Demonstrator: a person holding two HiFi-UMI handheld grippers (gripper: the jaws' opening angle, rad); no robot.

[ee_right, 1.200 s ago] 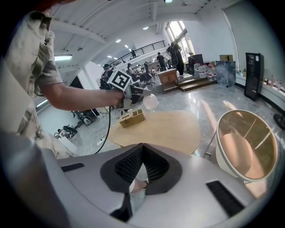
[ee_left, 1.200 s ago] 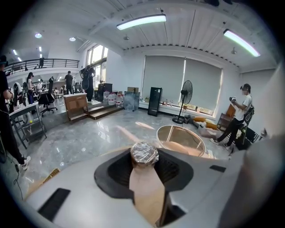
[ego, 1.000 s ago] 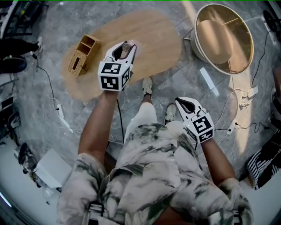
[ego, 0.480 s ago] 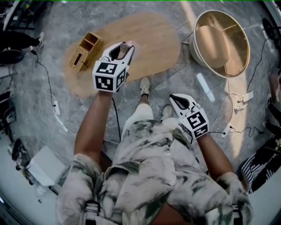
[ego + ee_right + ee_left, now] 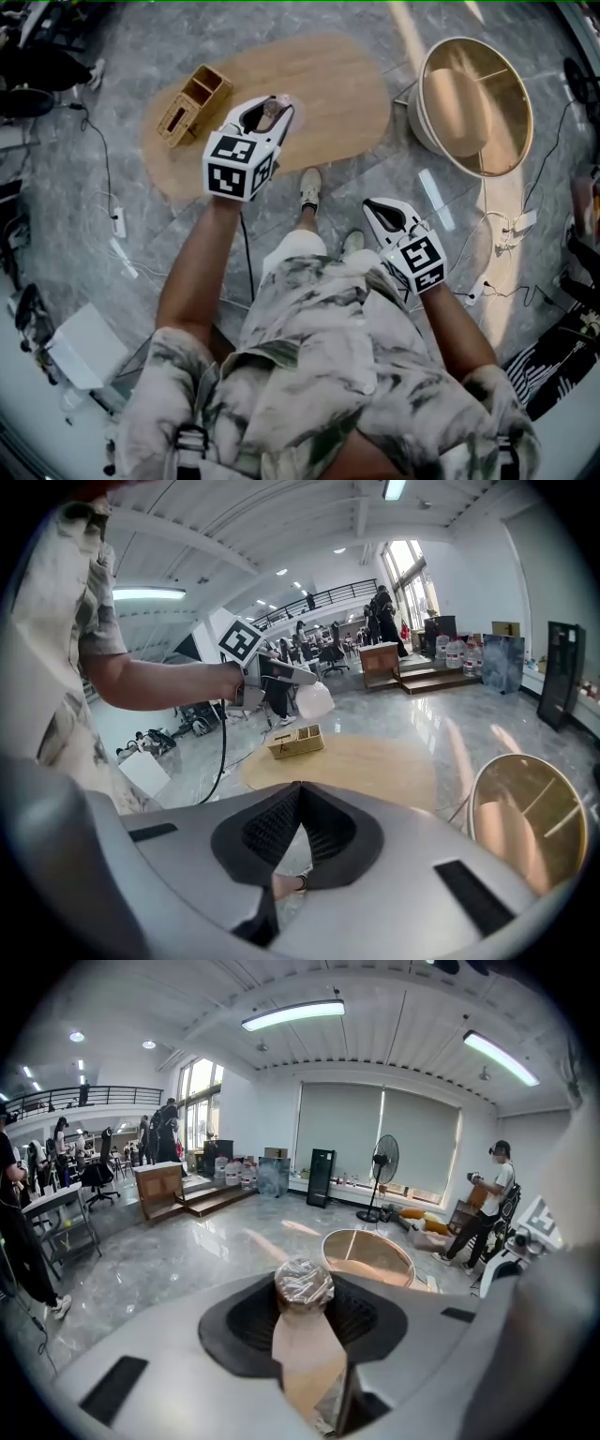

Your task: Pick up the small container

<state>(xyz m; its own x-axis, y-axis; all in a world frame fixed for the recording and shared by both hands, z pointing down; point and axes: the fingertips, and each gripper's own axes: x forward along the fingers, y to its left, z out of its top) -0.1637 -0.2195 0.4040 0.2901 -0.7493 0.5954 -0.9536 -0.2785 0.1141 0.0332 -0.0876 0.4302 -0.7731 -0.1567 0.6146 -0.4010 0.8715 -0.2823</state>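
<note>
1. The small container [image 5: 303, 1285] is a pale little cup with a crinkly clear cover on top. It's sitting right between the jaws of the left gripper [image 5: 268, 106].
2. Both pads are pressed against the cup's sides, so we'd call that a proper pinch. The jaws are partway apart, only as wide as the cup.
3. The container is up in the air, not touching anything but the gripper. In the right gripper view we can see it held out on a bare arm, well above the oval wooden table [image 5: 328, 84].
4. In the head view it hangs over the table's near edge, just right of the slotted wooden organizer box [image 5: 194, 103] standing on the tabletop.
5. The right gripper [image 5: 377, 208] is down low by the person's right hip, well apart from the table. Its jaws are pressed together at the tips with nothing between them. We only see floor and a bit of shoe through the gap behind them.
6. The person's light shoes [image 5: 312, 186] are planted on the grey marble floor just below the table.
7. A big round tub [image 5: 506, 112] with a tan inside sits on the floor to the right of the table.
8. A white box [image 5: 80, 345] lies on the floor at lower left, and cables trail around on both sides.
</note>
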